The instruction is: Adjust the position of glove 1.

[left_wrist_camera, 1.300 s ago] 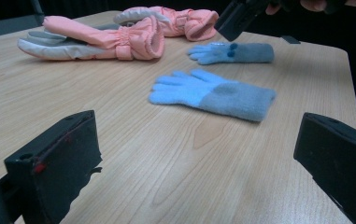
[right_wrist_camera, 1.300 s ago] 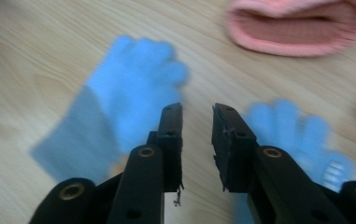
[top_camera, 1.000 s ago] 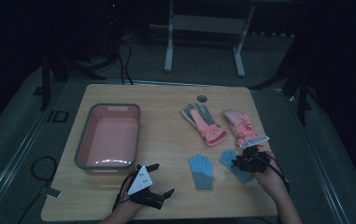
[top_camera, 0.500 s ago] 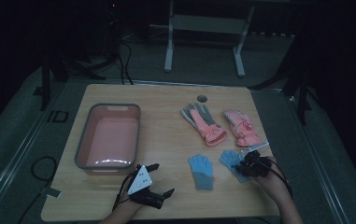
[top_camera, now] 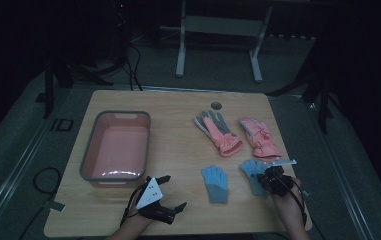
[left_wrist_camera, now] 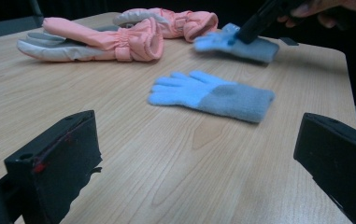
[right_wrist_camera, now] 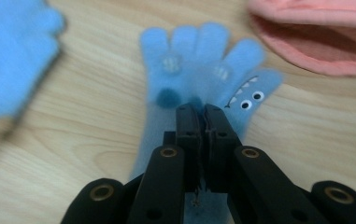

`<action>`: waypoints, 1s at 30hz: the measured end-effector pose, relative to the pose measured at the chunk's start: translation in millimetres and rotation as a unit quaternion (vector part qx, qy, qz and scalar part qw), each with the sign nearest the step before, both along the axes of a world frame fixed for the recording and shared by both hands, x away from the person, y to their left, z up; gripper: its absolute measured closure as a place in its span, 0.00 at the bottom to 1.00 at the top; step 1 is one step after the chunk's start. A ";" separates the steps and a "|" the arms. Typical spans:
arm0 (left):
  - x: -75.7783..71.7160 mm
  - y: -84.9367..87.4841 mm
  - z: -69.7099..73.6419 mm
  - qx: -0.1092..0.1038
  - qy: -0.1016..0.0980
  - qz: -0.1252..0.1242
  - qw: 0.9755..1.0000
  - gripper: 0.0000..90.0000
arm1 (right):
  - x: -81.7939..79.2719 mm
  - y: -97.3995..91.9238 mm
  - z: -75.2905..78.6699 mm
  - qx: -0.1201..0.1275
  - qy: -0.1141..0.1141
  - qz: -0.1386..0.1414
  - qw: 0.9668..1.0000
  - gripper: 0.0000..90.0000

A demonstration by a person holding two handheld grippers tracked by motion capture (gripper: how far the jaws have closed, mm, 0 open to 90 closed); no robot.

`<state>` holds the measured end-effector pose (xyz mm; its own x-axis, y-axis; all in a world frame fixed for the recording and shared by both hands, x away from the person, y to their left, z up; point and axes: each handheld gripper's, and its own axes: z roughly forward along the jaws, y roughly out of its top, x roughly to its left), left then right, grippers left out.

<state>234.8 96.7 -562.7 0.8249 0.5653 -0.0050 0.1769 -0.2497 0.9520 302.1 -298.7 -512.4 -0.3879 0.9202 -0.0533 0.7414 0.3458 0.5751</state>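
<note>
Pinching the nearer job first: my right tool (right_wrist_camera: 202, 109) was clenched on the monster-face blue glove (right_wrist_camera: 199, 70), its jaws having just been closing with the knit of the palm caught between them. That glove lay flat on the counter (top_camera: 178, 140) at its near right corner, straight ahead of the tool. Cuff toward me, fingers pointing away toward the far edge. So its long axis ran near-to-far, in line with the jaws, and I judged a straight lift would leave the fingers dangling ahead of the tool.

My left tool (top_camera: 173, 192) sat released at the near edge, jaws wide, nothing between them. The right hand was plainly the nearer one to this glove.

Just beside it to the left, apart, lay the plain blue glove (top_camera: 215, 182), also fingers-away. Beyond both, the two pink gloves (top_camera: 218, 131) rested side by side near mid-counter.

Farther left stood the pink basin (top_camera: 115, 114), well apart from the held glove. If that was the destination, I reckoned the carry ran leftward across the plain glove.
</note>
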 end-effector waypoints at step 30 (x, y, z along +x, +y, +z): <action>1.2 0.2 0.2 0.000 0.006 -0.001 1.000 0.01 | -16.5 2.2 -2.8 0.004 0.052 0.023 0.998 0.76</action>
<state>236.0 96.9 -562.5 0.8259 0.5636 -0.0147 0.1874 -0.2497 0.9500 285.7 -296.4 -515.2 -0.4323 0.9017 -0.0038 0.7812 0.3766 0.4980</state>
